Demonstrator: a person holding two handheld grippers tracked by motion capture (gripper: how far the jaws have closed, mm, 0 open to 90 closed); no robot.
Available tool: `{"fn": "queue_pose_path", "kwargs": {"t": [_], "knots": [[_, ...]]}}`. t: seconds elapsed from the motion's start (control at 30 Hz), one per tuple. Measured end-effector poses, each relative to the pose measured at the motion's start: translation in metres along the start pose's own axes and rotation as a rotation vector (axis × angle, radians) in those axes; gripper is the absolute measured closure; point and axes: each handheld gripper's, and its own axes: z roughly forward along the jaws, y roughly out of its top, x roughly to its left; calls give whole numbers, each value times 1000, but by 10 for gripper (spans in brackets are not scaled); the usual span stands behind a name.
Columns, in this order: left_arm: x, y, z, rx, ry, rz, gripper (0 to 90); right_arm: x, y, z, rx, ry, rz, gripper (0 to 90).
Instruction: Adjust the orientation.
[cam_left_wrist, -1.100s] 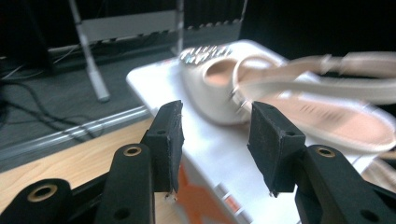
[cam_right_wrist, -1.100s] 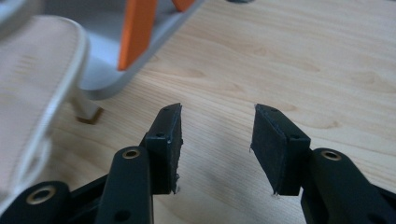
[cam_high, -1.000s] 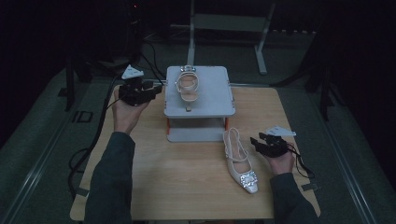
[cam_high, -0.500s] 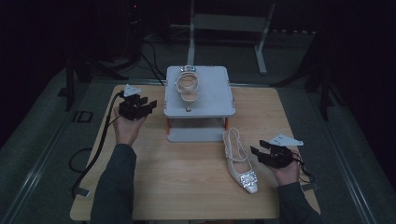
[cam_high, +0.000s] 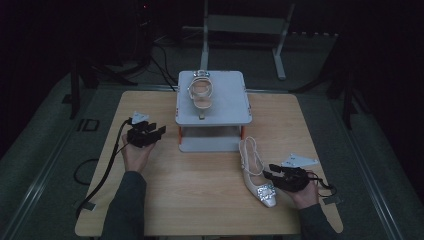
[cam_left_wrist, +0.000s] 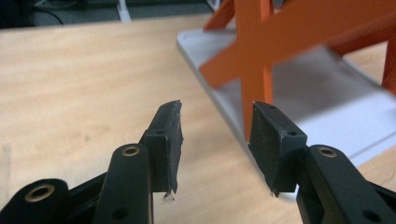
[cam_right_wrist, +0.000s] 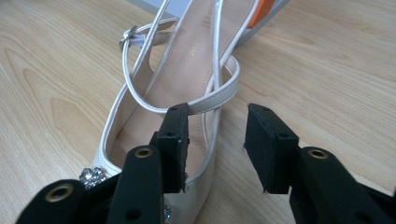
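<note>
A white slingback shoe (cam_high: 256, 171) with a jewelled toe lies on the wooden table (cam_high: 150, 200), in front of a grey stand (cam_high: 225, 100) with orange legs. A second matching shoe (cam_high: 201, 92) rests on top of that stand. My right gripper (cam_high: 270, 175) is open just right of the lower shoe; in the right gripper view the shoe's (cam_right_wrist: 187, 84) side edge sits between my right gripper's (cam_right_wrist: 217, 144) jaws. My left gripper (cam_high: 155, 131) is open, held left of the stand; in the left gripper view the left gripper (cam_left_wrist: 215, 140) faces an orange leg (cam_left_wrist: 254, 70).
The stand's grey base plate (cam_left_wrist: 327, 107) lies on the table behind its orange legs. Dark floor, cables (cam_high: 100, 175) and a metal frame (cam_high: 240, 25) surround the table. Bare wood stretches along the front of the table.
My left gripper has moved nearer and lower, from beside the stand's top to its left front. My right gripper has moved down and left, up against the lower shoe.
</note>
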Motion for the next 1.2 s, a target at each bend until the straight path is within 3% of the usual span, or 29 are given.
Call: {"fn": "queue_pose_path", "kwargs": {"t": [0.2,0.37,0.53,0.63,0.83,1.2], "knots": [[0,-14,4,23,1,1,540,0,0,-2,-5,-1,-4,606],[-1,-27,11,41,4,5,535,2,-3,0,36,-4,-18,625],[-5,-38,22,72,-15,4,530,1,-3,8,79,-3,-35,709],[-7,-41,25,71,-21,-4,530,-1,-2,9,84,26,-41,801],[-8,-44,29,77,-25,-1,531,-4,3,13,97,40,-55,859],[-6,-45,31,100,-38,-30,530,-10,19,33,98,88,-150,863]]}}
